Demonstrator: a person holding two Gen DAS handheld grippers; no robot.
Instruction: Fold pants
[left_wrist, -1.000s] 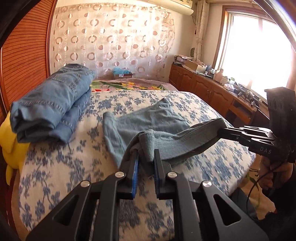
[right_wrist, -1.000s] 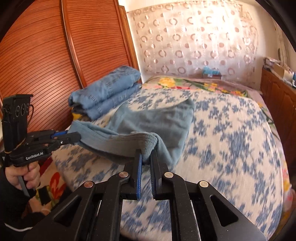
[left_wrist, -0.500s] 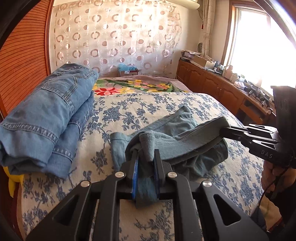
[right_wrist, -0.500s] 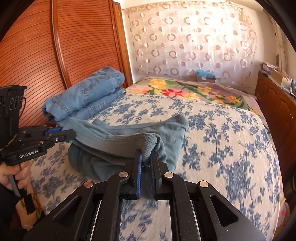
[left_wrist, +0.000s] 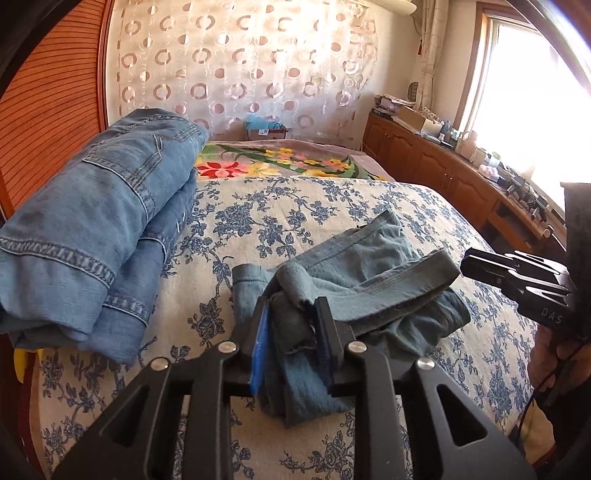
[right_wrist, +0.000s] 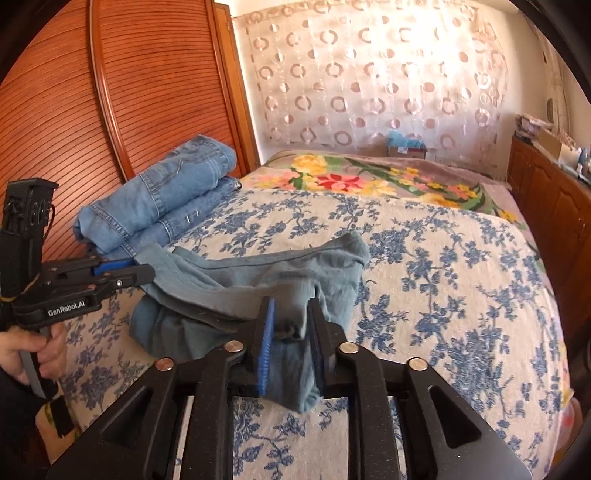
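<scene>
Both grippers, left gripper (left_wrist: 291, 332) & right gripper (right_wrist: 291, 332), just parted, loosing teal pants (left_wrist: 369, 280) onto bed (left_wrist: 258, 206): fold laid, waistband w/ cloth btwn jaws, unpressed.

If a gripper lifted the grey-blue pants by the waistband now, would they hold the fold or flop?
Probably flop: the grey-blue cotton pants lie rumpled on the blue-flowered bedspread, and cloth droops between the left gripper fingers. They look thin and light, unlike the thick folded blue jeans, so the fold would likely spill open.
</scene>
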